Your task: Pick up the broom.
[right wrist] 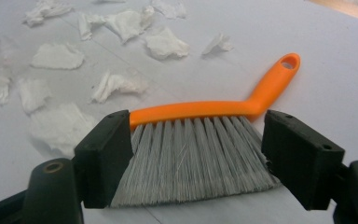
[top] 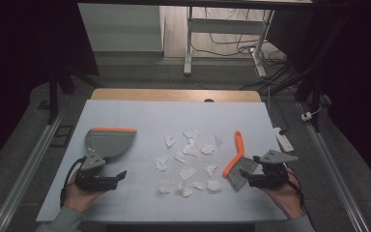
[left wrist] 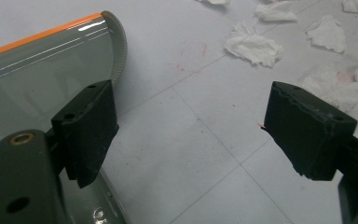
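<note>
The hand brush [top: 236,164] lies flat on the white table [top: 140,108], to the right of the scattered paper scraps [top: 188,164]. Its orange handle [right wrist: 272,84] points away from the person and its grey bristles [right wrist: 191,158] fan back towards the person's right hand [top: 285,193].

The right gripper [top: 256,175] sits at the near end of the brush, level with the table. In the right gripper view its two black jaws stand wide, one on each side of the bristle block, with the orange spine running across between them. The jaws flank the bristles closely; whether the pads already press on them is hard to judge, but the brush appears to rest on the table, not gripped.

The grey dustpan [top: 108,141], with its orange lip turned away from the person, lies on the far left side of the scraps. The left gripper [top: 118,176] hovers just on the near side of the dustpan, jaws wide apart and holding nothing. In the left gripper view one jaw overlaps the pan's edge [left wrist: 116,51] while the other stands over bare table near the scraps.
</note>
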A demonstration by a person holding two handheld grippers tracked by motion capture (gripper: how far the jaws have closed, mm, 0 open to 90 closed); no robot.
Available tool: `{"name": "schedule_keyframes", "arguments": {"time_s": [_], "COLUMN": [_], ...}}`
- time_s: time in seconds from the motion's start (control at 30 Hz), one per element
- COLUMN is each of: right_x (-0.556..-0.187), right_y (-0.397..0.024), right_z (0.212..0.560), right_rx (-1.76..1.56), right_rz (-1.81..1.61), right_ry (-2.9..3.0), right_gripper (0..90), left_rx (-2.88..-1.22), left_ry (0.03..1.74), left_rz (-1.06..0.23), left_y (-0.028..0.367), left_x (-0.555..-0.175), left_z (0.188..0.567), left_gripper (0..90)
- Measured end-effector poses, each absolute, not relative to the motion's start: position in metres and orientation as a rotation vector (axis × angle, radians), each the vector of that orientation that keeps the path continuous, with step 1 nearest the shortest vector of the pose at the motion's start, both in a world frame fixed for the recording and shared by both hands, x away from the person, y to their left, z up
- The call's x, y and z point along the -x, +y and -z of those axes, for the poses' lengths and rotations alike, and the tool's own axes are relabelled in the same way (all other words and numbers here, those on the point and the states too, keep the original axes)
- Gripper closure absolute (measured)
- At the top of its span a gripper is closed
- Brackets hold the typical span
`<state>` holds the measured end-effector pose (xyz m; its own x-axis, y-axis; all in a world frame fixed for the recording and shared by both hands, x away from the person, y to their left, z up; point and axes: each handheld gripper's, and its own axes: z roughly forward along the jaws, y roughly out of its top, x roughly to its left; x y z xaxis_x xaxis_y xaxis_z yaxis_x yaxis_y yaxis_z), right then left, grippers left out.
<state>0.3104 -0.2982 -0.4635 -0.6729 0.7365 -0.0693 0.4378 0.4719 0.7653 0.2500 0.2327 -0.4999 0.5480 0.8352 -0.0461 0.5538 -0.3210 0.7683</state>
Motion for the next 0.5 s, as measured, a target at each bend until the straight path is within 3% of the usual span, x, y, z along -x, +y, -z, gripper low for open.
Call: {"name": "schedule_keyframes", "arguments": {"time_s": [0.5], "right_x": [-0.367], "right_y": [-0.278], "right_z": [0.428], "right_rx": [-1.217], "right_rz": [-0.843], "right_ry": [2.413], "right_gripper": [29.0], "left_rx": [-2.024], "left_ry": [1.112], "left_rz": [-0.486], "left_y": [0.233], "left_x": [-0.248], "left_z": [0.499], "left_gripper": [18.5]}}
